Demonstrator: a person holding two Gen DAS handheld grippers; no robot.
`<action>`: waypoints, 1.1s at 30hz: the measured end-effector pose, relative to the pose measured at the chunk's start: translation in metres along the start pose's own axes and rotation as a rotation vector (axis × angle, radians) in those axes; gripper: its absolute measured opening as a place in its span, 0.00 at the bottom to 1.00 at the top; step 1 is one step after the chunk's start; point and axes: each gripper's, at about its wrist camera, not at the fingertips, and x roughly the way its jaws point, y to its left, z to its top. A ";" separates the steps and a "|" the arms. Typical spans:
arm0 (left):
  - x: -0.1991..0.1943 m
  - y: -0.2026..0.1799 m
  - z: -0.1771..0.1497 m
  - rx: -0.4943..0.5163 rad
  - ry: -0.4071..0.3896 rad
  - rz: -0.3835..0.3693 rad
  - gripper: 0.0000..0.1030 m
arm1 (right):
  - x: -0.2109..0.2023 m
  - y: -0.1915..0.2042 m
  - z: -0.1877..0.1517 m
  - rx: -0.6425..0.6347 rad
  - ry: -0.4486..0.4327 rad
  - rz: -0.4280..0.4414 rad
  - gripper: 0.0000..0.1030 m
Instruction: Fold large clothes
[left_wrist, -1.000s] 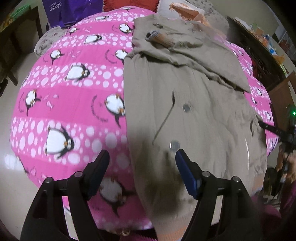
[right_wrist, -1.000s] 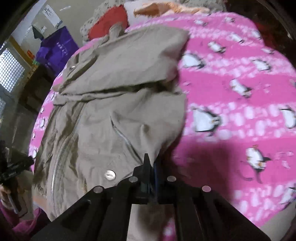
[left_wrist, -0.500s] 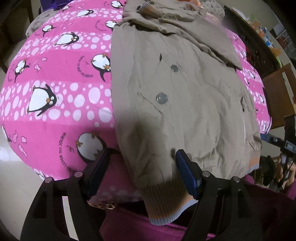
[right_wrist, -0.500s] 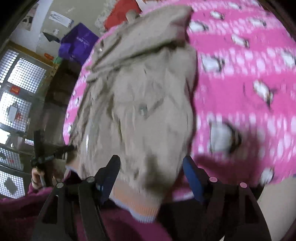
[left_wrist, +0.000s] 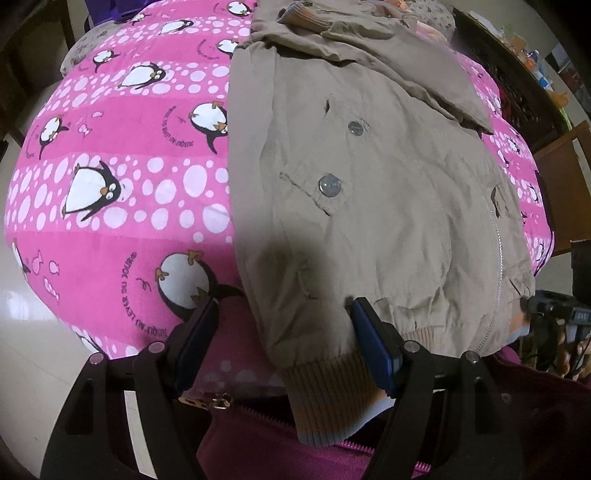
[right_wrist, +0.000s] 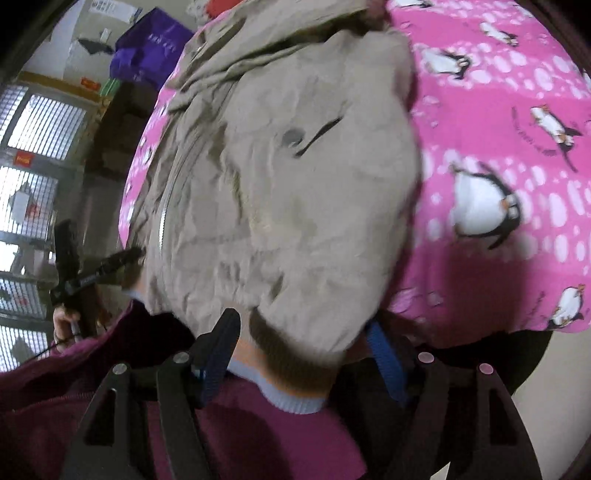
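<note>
A beige jacket (left_wrist: 369, 184) with metal snaps and a zipper lies flat on a pink penguin blanket (left_wrist: 122, 177), sleeves folded across its upper part. Its ribbed hem (left_wrist: 325, 391) hangs over the near edge. My left gripper (left_wrist: 284, 332) is open, its jaws astride the hem's left corner without gripping it. In the right wrist view the jacket (right_wrist: 288, 177) fills the middle. My right gripper (right_wrist: 303, 339) is open, its jaws either side of the hem's right corner (right_wrist: 291, 354).
A maroon garment (left_wrist: 369, 450) on the person sits below both grippers. A purple bag (right_wrist: 147, 48) and barred windows (right_wrist: 33, 147) are at the left. Dark wooden furniture (left_wrist: 535, 92) stands to the blanket's right. Pale floor (left_wrist: 22, 332) lies left.
Both grippers have pulled back to the jacket's near hem. The right gripper, shut on the fabric a second ago, has let go and opened.
</note>
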 end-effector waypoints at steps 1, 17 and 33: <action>0.000 0.000 -0.001 -0.002 0.002 0.000 0.71 | 0.002 0.004 -0.001 -0.013 0.007 0.005 0.70; 0.008 -0.007 -0.006 -0.005 0.072 -0.072 0.72 | -0.004 0.020 0.003 -0.081 -0.006 0.095 0.69; -0.041 -0.009 0.029 0.030 -0.042 -0.260 0.12 | -0.034 0.034 0.021 -0.182 -0.148 0.141 0.13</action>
